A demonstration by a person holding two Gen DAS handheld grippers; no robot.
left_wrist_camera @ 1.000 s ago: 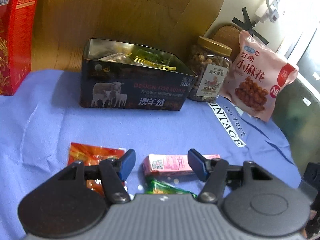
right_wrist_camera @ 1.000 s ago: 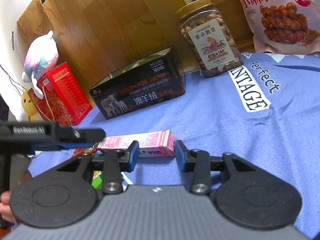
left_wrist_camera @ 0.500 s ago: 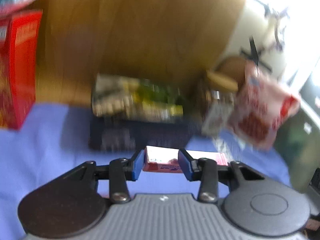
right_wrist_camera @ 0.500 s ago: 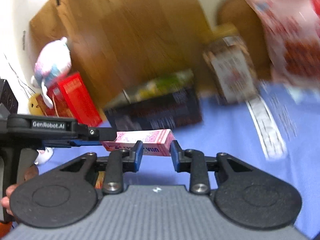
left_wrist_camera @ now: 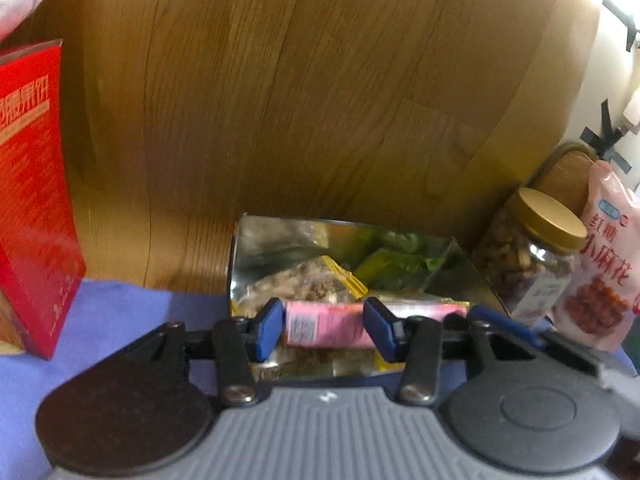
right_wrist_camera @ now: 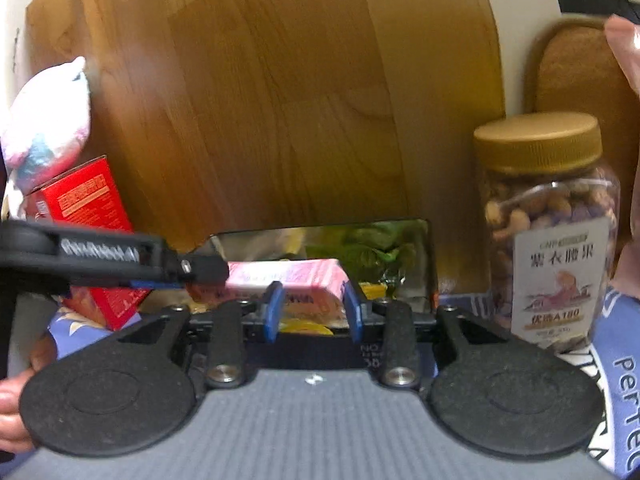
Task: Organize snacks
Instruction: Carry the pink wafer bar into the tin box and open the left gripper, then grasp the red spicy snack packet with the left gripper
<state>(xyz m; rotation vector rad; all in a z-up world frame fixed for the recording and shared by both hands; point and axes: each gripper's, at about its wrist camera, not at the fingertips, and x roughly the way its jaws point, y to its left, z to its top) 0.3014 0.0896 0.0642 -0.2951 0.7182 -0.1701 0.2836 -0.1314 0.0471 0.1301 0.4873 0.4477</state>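
A long pink snack box [left_wrist_camera: 326, 327] is held at both ends over the open dark tin [left_wrist_camera: 280, 236]. My left gripper [left_wrist_camera: 325, 330] is shut on its left end; the right gripper's blue finger [left_wrist_camera: 500, 322] shows at the far end. In the right wrist view my right gripper [right_wrist_camera: 314, 310] is shut on the box's near end [right_wrist_camera: 296, 276], with the left gripper's arm [right_wrist_camera: 120, 258] coming in from the left. The tin [right_wrist_camera: 428, 264] holds several wrapped snacks, green and yellow among them.
A nut jar with a gold lid [left_wrist_camera: 536, 264] [right_wrist_camera: 548, 240] stands right of the tin, a pink snack bag [left_wrist_camera: 604, 272] beyond it. A red box [left_wrist_camera: 32, 196] [right_wrist_camera: 92, 216] stands left. A wooden board is behind. A blue cloth [left_wrist_camera: 116, 312] covers the table.
Both grippers closed on the pink box, lifted it off the blue cloth and carried it forward to above the open tin. The loose packets on the cloth have left view.
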